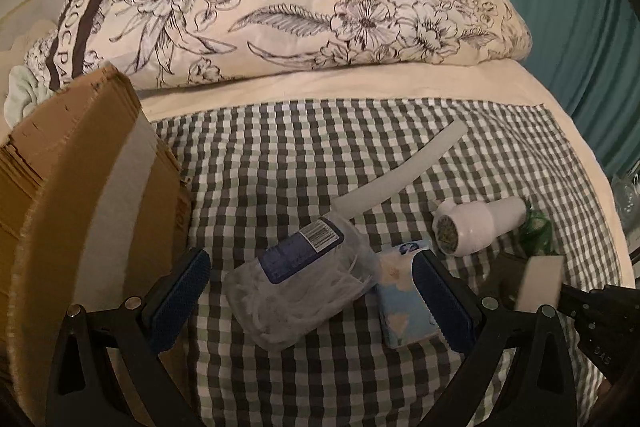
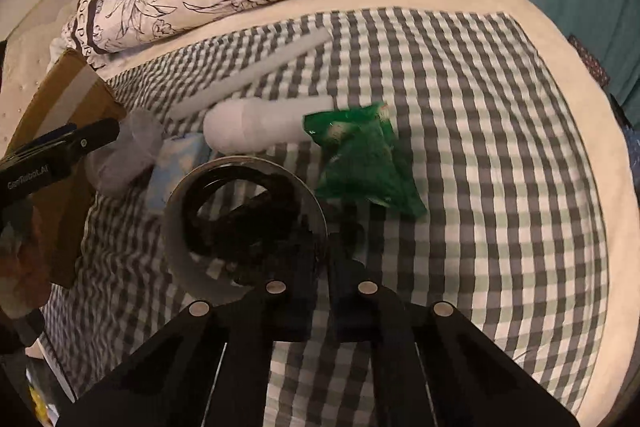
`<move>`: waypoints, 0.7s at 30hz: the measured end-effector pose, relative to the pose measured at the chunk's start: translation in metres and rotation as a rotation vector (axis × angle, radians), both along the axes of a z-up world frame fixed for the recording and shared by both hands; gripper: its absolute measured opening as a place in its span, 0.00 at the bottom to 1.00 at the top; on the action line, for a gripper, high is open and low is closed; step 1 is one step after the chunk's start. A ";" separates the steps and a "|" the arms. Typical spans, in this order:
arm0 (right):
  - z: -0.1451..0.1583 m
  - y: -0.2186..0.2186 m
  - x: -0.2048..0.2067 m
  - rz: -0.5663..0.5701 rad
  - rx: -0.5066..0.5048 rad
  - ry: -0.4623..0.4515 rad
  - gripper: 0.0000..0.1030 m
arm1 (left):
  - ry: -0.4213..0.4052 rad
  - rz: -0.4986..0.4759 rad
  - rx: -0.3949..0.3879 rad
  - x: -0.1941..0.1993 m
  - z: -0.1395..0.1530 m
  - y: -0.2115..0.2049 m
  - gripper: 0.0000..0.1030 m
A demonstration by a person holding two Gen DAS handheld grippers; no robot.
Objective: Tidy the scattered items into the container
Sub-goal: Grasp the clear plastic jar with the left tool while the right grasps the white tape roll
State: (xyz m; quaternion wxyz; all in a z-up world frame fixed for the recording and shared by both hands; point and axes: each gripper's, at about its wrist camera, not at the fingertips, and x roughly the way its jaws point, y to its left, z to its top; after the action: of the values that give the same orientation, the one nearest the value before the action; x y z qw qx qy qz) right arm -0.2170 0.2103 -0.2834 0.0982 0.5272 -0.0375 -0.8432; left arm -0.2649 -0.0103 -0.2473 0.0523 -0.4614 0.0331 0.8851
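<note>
Checked bedspread (image 2: 460,147), "GenRobot.AI" on left hand-held gripper (image 2: 60,147) beside cardboard box (image 1: 80,167)

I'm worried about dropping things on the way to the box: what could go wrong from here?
1. The left gripper has its open fingers astride the clear bag of floss picks, but the tissue pack lies against one finger and could get caught too.
2. The right gripper seems shut on only the thin wall of the round tin; it may tilt and spill the black coil.

free: checked cloth (image 2: 480,187) right of green packet (image 2: 368,163) | blocked: cardboard box (image 1: 80,167) left, duvet (image 1: 300,7) behind
</note>
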 end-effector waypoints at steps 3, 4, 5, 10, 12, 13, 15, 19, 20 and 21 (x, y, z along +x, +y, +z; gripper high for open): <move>0.000 0.002 0.000 -0.002 -0.010 0.008 0.06 | -0.008 -0.007 0.006 -0.004 -0.009 0.002 1.00; 0.000 0.002 0.000 -0.002 -0.008 0.010 0.06 | -0.010 -0.010 0.007 -0.006 -0.013 0.003 1.00; 0.000 0.001 -0.001 -0.001 -0.006 0.012 0.06 | -0.009 -0.010 0.004 -0.008 -0.015 0.004 1.00; -0.002 -0.001 -0.005 0.005 0.004 0.022 0.06 | -0.022 0.030 0.017 -0.019 -0.025 0.001 1.00; -0.002 0.000 -0.005 0.005 0.001 0.026 0.06 | -0.038 0.056 0.048 -0.021 -0.031 -0.004 1.00; -0.002 -0.001 -0.006 0.004 0.001 0.028 0.06 | -0.041 0.066 0.044 -0.021 -0.034 -0.004 0.98; -0.002 -0.001 -0.006 0.006 0.003 0.032 0.06 | -0.057 0.072 0.044 -0.022 -0.040 -0.005 0.95; -0.001 -0.003 -0.004 0.013 0.010 0.037 0.06 | -0.069 0.063 0.057 -0.020 -0.045 -0.005 0.86; 0.000 -0.004 -0.003 0.014 0.007 0.040 0.06 | -0.066 0.062 0.062 -0.018 -0.044 -0.005 0.84; 0.000 -0.004 -0.002 0.014 0.005 0.041 0.06 | -0.068 0.061 0.065 -0.017 -0.044 -0.005 0.78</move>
State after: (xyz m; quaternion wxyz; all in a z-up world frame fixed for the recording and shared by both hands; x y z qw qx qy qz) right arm -0.2191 0.2060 -0.2830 0.1033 0.5101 -0.0296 -0.8534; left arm -0.2815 -0.0156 -0.2916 0.0414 -0.4901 -0.0114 0.8706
